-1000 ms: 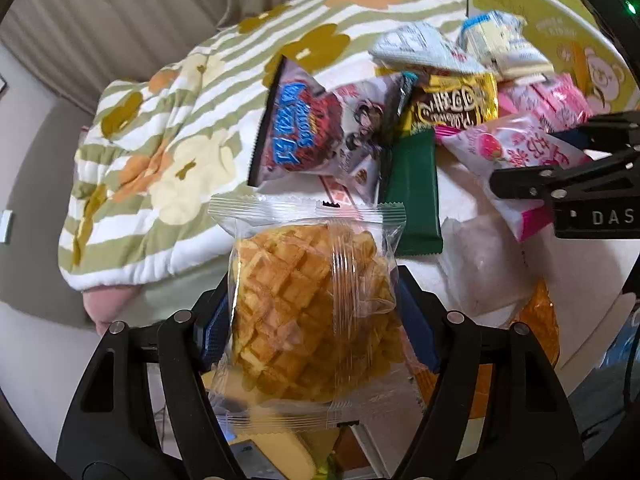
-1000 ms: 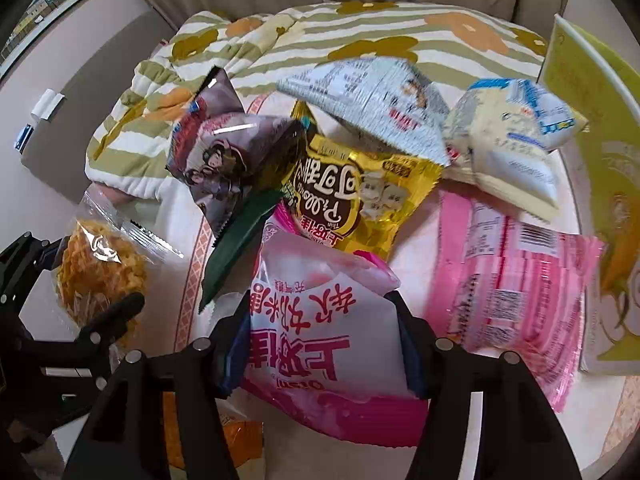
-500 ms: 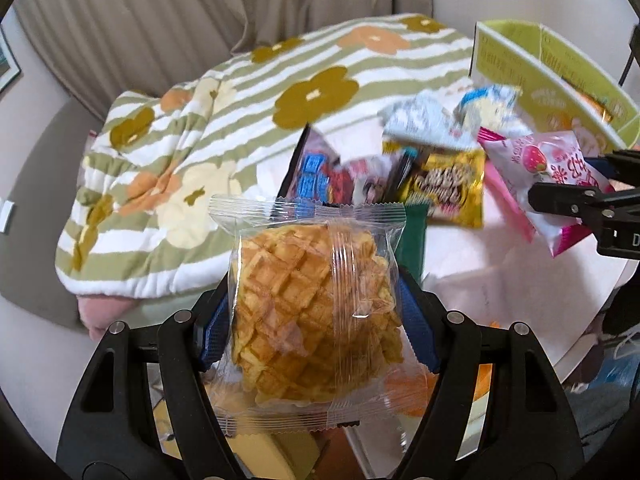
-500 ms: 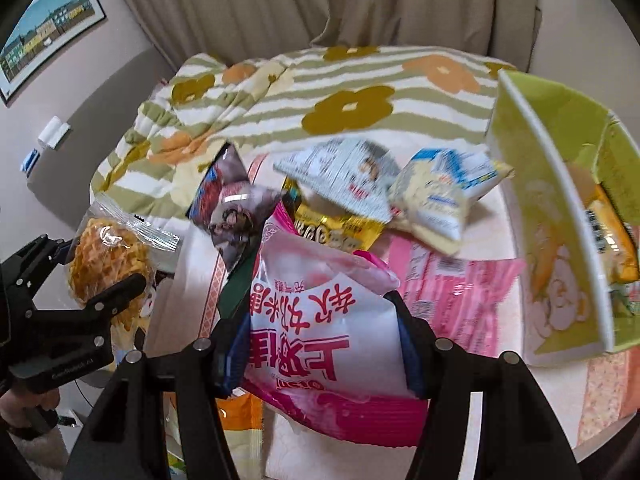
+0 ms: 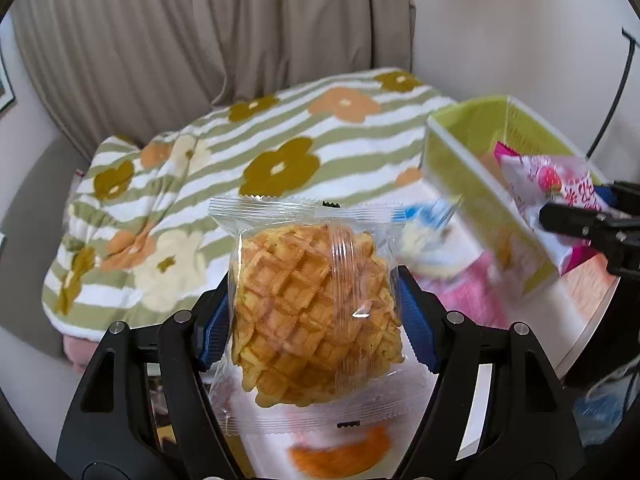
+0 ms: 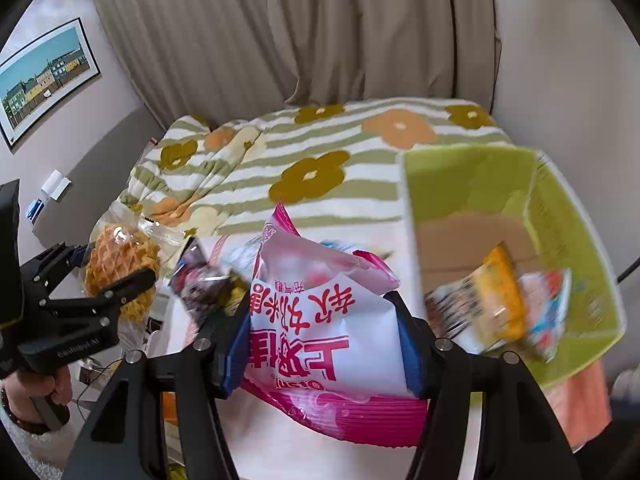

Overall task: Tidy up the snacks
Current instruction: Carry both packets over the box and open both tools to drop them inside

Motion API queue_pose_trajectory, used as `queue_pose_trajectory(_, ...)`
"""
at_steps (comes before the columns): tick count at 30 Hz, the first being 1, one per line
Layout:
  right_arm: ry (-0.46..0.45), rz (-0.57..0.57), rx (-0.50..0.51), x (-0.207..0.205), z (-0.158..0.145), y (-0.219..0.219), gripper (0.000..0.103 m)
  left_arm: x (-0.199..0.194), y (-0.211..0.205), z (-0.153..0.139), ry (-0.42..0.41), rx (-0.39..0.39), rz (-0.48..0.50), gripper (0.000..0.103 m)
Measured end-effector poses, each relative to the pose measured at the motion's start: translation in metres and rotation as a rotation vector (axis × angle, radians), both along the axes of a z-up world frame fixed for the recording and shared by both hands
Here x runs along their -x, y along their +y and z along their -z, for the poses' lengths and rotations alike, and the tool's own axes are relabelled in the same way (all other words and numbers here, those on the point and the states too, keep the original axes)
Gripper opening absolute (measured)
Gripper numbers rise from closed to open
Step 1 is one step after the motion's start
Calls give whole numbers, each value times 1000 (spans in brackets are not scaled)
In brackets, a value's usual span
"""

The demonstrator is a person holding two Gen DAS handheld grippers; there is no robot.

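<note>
In the left wrist view, the left gripper (image 5: 316,300) fills the lower half of the frame, its blue pads clamped on either side of a clear-wrapped waffle pastry (image 5: 316,312). The pastry stands upright between the fingers, its sealed top edge rising above them. At the right edge, the right gripper (image 5: 576,224) grips a pink and white snack bag (image 5: 548,184) in front of a lime green box (image 5: 468,168).

In the right wrist view, that bag (image 6: 324,320) sits squeezed between the right gripper's blue pads at lower centre. The green box (image 6: 468,176), upper right, holds blurred packets (image 6: 500,308). A flowered striped blanket (image 6: 320,160) lies behind. At lower left, a hand (image 6: 36,396) holds the left gripper's handle.
</note>
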State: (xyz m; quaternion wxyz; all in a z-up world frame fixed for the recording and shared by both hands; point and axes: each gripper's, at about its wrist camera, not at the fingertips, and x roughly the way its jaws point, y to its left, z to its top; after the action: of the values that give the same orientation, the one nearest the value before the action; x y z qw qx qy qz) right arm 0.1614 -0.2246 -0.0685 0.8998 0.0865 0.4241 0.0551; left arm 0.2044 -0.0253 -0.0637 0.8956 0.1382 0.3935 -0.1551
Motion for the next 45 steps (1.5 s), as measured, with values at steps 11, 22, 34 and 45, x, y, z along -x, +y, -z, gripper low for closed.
queue_pose_trajectory(11, -30, -25, 21, -21, -20, -139, 57, -35, -159, -17, 41, 137, -16, 70)
queue_pose_trajectory(22, 11, -13, 1, -56, -4, -216, 57, -86, -270, 16, 187, 120, 27, 70)
queue_pose_trajectory(34, 97, 72, -28, -79, 30, -247, 57, -126, -315, 59, 283, 32, 116, 71)
queue_pose_trajectory(45, 140, 116, -39, -88, 43, -254, 57, -120, -325, 58, 226, -47, 174, 98)
